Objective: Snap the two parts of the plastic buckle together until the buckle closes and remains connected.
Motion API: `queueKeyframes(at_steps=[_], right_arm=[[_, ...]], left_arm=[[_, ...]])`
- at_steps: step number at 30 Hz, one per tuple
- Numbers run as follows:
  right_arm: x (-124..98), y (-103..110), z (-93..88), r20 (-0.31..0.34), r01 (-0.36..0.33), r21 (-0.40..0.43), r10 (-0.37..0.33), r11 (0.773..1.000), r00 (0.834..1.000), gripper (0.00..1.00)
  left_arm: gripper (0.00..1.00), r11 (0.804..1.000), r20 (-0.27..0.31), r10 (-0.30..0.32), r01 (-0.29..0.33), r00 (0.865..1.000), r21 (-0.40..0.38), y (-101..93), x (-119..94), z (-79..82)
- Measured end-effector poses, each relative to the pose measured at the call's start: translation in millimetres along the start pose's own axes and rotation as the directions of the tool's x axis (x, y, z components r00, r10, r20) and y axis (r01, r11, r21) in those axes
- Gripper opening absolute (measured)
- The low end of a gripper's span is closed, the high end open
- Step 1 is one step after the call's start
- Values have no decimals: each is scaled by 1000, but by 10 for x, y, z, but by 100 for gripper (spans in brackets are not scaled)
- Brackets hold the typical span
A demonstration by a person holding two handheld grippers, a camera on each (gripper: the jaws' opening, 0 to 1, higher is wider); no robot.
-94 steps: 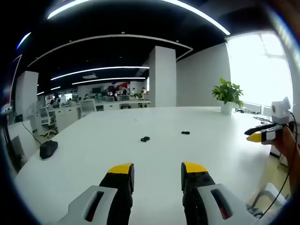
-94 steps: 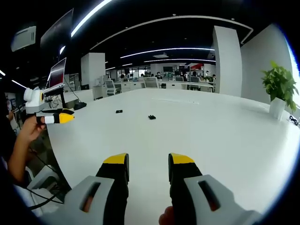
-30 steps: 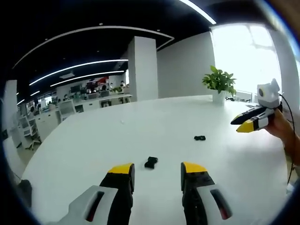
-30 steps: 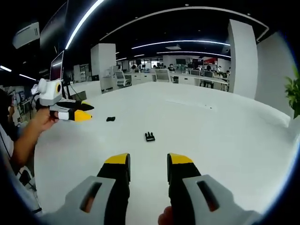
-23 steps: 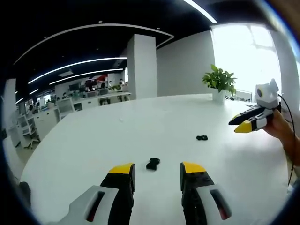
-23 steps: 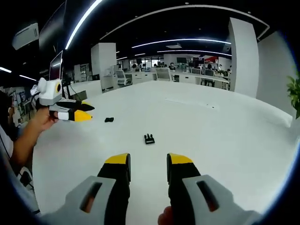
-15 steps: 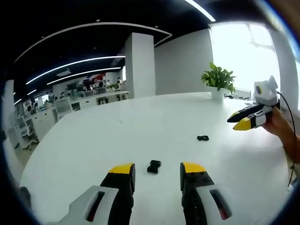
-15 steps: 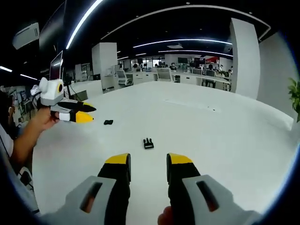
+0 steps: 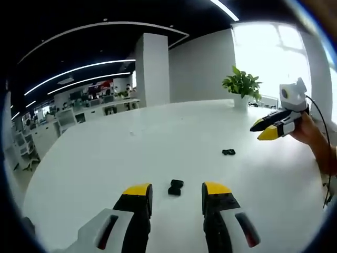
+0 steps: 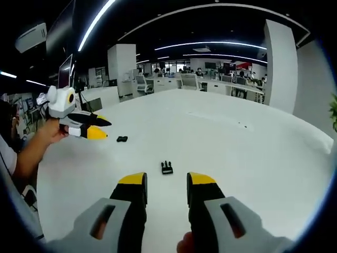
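Apart still unjoined – two small buckle halves (image 9: 175, 187) (image 9: 228, 152), details too tiny

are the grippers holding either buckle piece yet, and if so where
Nothing is held. The left gripper and right gripper are both open and empty. One buckle piece lies on the white table just ahead of the left gripper; the other buckle piece lies ahead of the right.

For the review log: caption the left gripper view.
Left gripper open above one buckle part; the other part lies apart on the white table.
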State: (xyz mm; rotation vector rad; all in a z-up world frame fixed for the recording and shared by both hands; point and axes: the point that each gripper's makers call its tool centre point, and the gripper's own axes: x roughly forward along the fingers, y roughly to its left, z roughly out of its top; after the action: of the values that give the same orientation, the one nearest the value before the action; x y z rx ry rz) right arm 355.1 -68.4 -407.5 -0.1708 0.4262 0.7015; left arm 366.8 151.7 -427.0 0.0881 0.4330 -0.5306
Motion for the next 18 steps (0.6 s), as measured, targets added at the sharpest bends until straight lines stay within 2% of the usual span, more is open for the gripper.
queueKeyframes(at_steps=[10,18], right_arm=[[99,21,-46,-25,-22,10,22,1000,999,30],[161,25,-50,-46,-30,-19,29,999,999,28]], left_arm=[[37,998,-27,-58,58,998,4,-48,59,-32],[35,998,-50,-60,61,997,30,-38,92,-56]])
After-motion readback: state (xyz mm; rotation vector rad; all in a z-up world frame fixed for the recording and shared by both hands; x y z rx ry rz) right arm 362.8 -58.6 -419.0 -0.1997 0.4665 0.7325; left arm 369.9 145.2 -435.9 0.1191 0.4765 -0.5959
